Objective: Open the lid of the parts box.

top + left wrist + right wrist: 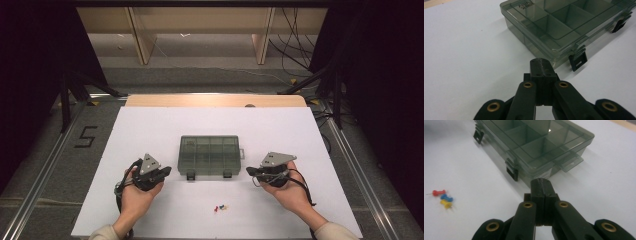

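Hands low, left gripper (167,171), right gripper (248,171) flanking box (209,155), jaws closed.

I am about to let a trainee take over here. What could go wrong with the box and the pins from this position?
Both tongs, left and right, are shut, near the closed compartment box's front corners. Pushing there may just slide it across the white sheet rather than free the black latches. The three loose push pins are small and lie close together, so a grab could scatter them or catch several at once.
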Demonstrator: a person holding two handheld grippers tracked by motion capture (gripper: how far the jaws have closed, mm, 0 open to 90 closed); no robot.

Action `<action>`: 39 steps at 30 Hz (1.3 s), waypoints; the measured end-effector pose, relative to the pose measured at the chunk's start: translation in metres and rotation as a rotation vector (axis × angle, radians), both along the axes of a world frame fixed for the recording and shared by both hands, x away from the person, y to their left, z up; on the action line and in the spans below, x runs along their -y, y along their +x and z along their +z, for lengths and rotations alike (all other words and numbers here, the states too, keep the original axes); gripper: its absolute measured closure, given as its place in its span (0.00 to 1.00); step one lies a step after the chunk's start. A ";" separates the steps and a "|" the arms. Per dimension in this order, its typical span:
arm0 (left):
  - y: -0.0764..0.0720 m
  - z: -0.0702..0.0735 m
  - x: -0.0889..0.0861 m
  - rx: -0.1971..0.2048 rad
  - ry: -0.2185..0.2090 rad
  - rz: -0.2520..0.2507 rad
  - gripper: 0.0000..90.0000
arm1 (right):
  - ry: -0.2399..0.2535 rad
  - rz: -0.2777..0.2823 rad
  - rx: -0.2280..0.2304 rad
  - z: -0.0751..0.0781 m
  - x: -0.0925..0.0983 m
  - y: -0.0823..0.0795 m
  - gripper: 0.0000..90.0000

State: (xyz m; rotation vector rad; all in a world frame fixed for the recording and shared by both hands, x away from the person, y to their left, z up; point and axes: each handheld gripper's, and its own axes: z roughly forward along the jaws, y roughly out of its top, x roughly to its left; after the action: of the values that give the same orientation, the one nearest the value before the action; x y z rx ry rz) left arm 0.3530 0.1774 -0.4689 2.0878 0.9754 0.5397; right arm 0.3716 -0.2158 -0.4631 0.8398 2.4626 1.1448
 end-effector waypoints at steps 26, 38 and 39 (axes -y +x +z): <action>0.014 -0.007 0.014 0.009 0.025 -0.048 1.00 | 0.039 0.000 0.004 -0.005 -0.008 0.018 1.00; 0.015 -0.011 0.017 0.003 0.003 -0.040 1.00 | 0.064 -0.001 0.012 -0.003 -0.007 0.018 1.00; 0.014 -0.010 0.017 0.003 0.009 -0.048 1.00 | 0.064 -0.001 0.013 -0.003 -0.007 0.018 1.00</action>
State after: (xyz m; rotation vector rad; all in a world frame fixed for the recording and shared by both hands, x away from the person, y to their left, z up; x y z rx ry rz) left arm 0.3675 0.1607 -0.4792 2.1124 0.9201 0.5234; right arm 0.3900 -0.2091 -0.4661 0.8485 2.4262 1.2308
